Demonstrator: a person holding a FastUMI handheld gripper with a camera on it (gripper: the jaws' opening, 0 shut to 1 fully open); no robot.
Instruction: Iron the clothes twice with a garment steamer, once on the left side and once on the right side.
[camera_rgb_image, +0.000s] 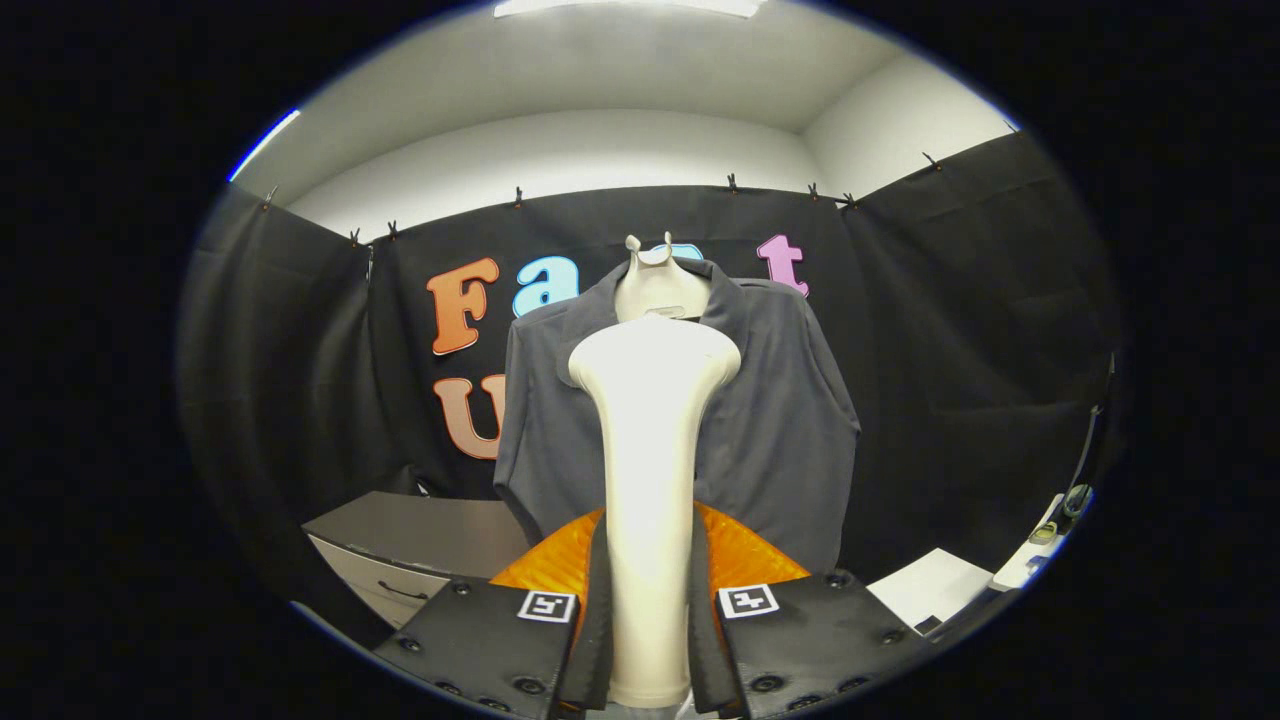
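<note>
The hand-held gripper (648, 640) clamps both fingers on the white garment steamer (652, 450), held upright just before the hanging grey shirt (780, 420).

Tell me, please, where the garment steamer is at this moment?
In the gripper view, the garment steamer stands upright between the gripper fingers, which are shut on its handle, its head raised in front of the hanging grey shirt.

tool (650, 640): both fingers clamped on white garment steamer (652, 450) handle, upright | steamer head facing dark grey shirt (780, 420) hanging beyond, gap unclear | grey drawer cabinet (420, 550) low, beside shirt
</note>
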